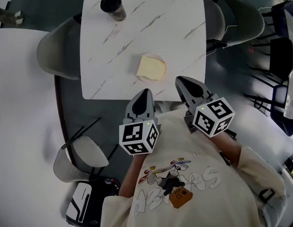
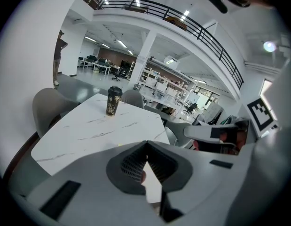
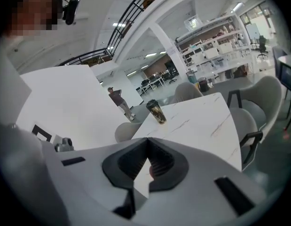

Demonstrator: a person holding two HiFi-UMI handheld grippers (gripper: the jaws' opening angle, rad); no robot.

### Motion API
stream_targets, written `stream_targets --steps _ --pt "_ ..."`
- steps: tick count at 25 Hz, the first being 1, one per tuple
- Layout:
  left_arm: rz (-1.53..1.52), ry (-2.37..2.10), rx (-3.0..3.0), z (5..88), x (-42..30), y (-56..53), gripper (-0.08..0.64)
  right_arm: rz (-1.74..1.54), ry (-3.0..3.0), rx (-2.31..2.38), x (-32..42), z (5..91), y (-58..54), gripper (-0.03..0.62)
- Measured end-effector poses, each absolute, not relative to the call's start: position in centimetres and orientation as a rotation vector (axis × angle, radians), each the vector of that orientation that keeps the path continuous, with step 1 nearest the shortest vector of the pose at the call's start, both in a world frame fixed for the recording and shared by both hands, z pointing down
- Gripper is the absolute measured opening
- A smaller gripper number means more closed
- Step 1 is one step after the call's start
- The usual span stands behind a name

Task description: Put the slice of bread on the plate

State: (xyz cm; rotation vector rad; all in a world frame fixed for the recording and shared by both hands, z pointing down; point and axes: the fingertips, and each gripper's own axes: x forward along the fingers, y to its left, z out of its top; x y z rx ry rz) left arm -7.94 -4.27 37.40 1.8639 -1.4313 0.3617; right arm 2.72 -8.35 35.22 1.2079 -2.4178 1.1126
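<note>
A pale yellow slice of bread point(image 1: 151, 68) lies on the white marble table point(image 1: 137, 27), near its front edge. It seems to rest on a small white plate point(image 1: 160, 59), of which only a sliver of rim shows. My left gripper point(image 1: 145, 92) hovers just off the table's near edge, below the bread; its jaws are shut and hold nothing. My right gripper point(image 1: 179, 81) hangs to the bread's lower right, also shut and holding nothing. In the left gripper view point(image 2: 146, 145) and the right gripper view point(image 3: 147, 141) the closed tips meet, and the gripper bodies hide the bread.
A dark lidded cup point(image 1: 113, 6) point(image 2: 114, 100) point(image 3: 156, 111) stands at the table's far left corner. Grey chairs flank the table at left point(image 1: 56, 53) and right point(image 1: 241, 20). A large white table point(image 1: 23, 126) fills the left. A person point(image 3: 118, 98) stands far off.
</note>
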Motion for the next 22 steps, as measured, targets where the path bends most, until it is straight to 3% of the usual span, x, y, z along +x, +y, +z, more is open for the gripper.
stream_targets --steps 22 --pt "0.389 -1.462 1.871 35.3 -8.1 -3.5 0.009 1.035 -2.467 1.261 2.2 33.1 -7.1 0.005"
